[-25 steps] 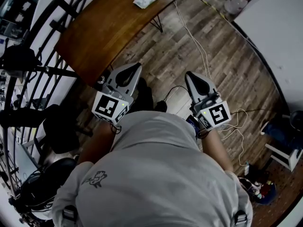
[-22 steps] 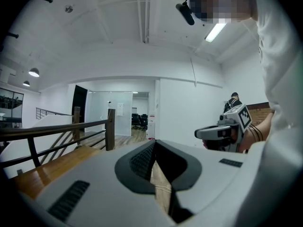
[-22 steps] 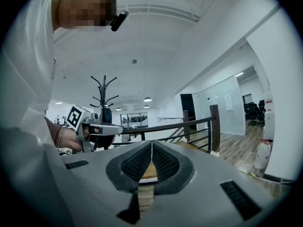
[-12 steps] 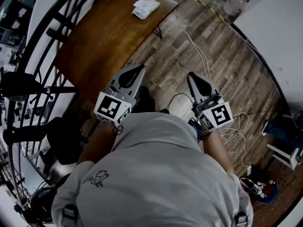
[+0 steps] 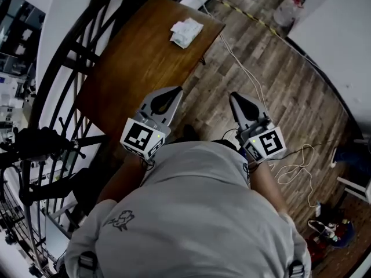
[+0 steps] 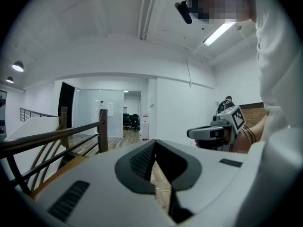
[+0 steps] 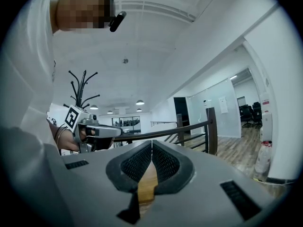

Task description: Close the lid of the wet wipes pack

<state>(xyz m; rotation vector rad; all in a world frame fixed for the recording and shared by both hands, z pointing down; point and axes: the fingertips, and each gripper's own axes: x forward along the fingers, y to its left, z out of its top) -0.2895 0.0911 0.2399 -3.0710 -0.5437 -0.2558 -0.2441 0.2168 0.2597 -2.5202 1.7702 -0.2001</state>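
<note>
The wet wipes pack (image 5: 186, 32), white and rumpled, lies near the far right corner of a brown wooden table (image 5: 133, 62). It is too small to tell how its lid stands. I hold both grippers level in front of my body, well short of the pack. My left gripper (image 5: 177, 90) hangs over the table's near edge, shut with nothing in it; its tips meet (image 6: 155, 141). My right gripper (image 5: 234, 97) is over the plank floor to the right of the table, also shut and empty (image 7: 151, 142). Neither gripper view shows the pack.
A black curved railing (image 5: 64, 57) runs along the table's left side, with stairs below. White cables (image 5: 249, 74) trail over the wood floor. A white wall (image 5: 342, 45) stands at the right, with a white container (image 5: 288, 7) beside it.
The table and the pack have slid down and to the right in the head view, closer to me. Both grippers stay shut, held ahead of my body.
</note>
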